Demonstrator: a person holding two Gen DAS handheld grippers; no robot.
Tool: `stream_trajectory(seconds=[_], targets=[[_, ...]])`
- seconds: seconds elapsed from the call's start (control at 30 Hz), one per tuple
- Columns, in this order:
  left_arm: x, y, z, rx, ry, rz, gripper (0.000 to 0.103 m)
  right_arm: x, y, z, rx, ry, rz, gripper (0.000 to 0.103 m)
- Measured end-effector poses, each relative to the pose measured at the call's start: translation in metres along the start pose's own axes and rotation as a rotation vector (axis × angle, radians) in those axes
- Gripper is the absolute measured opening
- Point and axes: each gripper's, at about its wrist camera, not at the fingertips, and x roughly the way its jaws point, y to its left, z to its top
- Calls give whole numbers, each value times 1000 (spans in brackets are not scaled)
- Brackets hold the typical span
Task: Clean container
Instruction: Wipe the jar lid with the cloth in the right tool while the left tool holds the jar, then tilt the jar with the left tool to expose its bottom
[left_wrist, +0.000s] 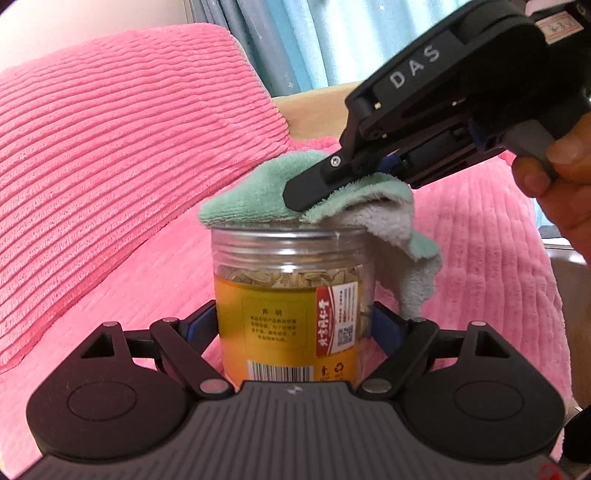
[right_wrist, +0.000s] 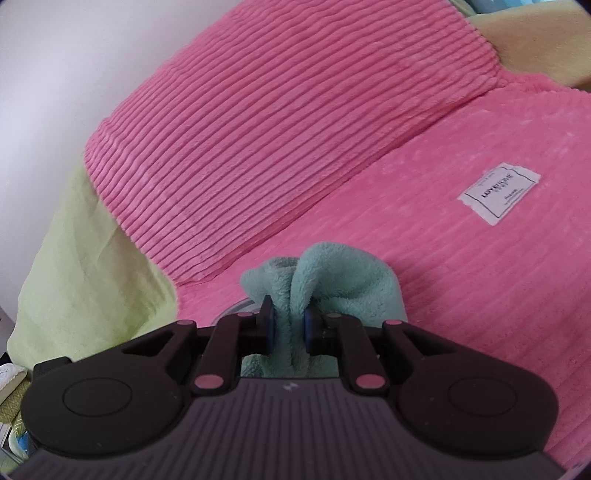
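Note:
A clear plastic jar (left_wrist: 291, 302) with a yellow label and dried contents stands upright, and my left gripper (left_wrist: 295, 325) is shut on its lower body. A green and grey fleece cloth (left_wrist: 258, 195) lies over the jar's lid. My right gripper (left_wrist: 314, 192) comes in from the upper right, shut on that cloth and pressing it onto the lid. In the right wrist view the cloth (right_wrist: 332, 284) bunches between my right gripper's (right_wrist: 290, 325) blue pads, and only a sliver of the jar's lid rim (right_wrist: 236, 308) shows beside it.
A pink corduroy bedspread (left_wrist: 480, 240) lies under the jar, with a pink ribbed pillow (left_wrist: 110, 147) at the left. A white label (right_wrist: 498, 192) is sewn on the spread. A person's hand (left_wrist: 561, 177) holds the right gripper. Light green bedding (right_wrist: 85, 277) sits left.

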Motion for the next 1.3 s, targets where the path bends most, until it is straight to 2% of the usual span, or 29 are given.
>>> stream_trajectory(seconds=[0.3,0.57,1.1,1.3], targets=[[21,13,4,13,-10,5,85,3,0,-2,-42,-4,-33,12],[-17,-31,-5,18,-43,9,87,5,-6,-1,-48,-11,-64,12],[-8,-33,-5,3,-55,3,89,9,-32,2,19,-30,-127,13],[-7,-35,2,15,-27,9,88,8,-38,2,37,-44,-157,13]])
